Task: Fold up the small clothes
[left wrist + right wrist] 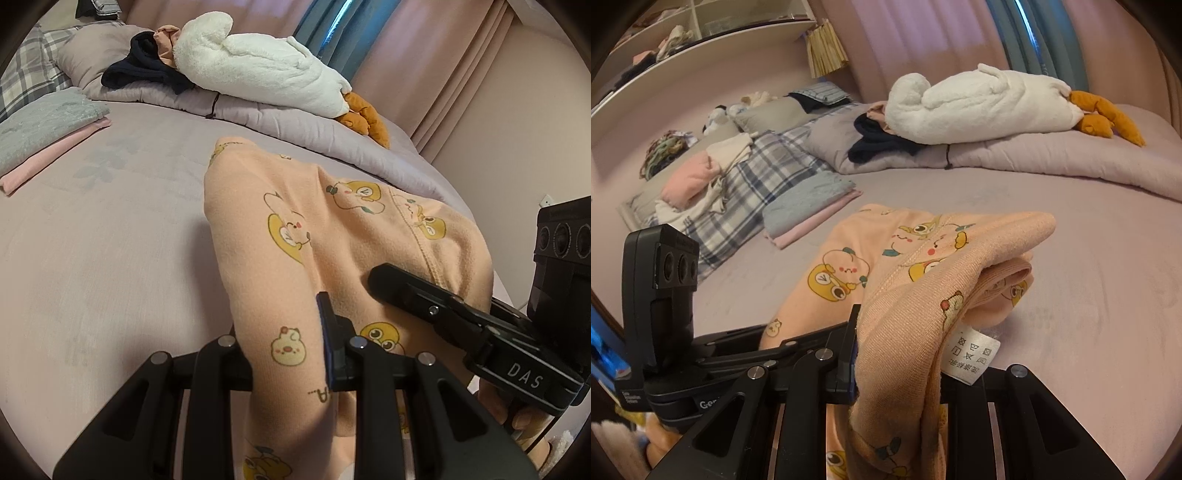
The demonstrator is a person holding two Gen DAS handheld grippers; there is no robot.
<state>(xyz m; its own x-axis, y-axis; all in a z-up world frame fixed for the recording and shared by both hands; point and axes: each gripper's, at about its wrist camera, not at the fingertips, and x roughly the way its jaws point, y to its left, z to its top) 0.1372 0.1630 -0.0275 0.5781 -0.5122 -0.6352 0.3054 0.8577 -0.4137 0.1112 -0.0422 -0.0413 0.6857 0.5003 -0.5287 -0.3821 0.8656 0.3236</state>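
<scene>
A peach garment (280, 236) printed with yellow cartoon ducks hangs over the lilac bed sheet (110, 240). My left gripper (284, 321) is shut on one edge of it; a blue-padded finger (327, 332) shows, while the other is hidden under the cloth. Just to the right, my right gripper (391, 288) lies against the same cloth. In the right wrist view the garment (923, 266) bunches over my right gripper (901, 332), which is shut on it, with a white care label (975, 354) dangling. The left gripper (798, 341) sits close on the left.
A folded grey-blue and pink pile (809, 206) lies on the bed to the left. A white plush goose (979, 107) and a dark garment (882, 144) rest on a folded lilac quilt (1034, 155) at the back. Plaid bedding with loose clothes (731, 192) lies far left.
</scene>
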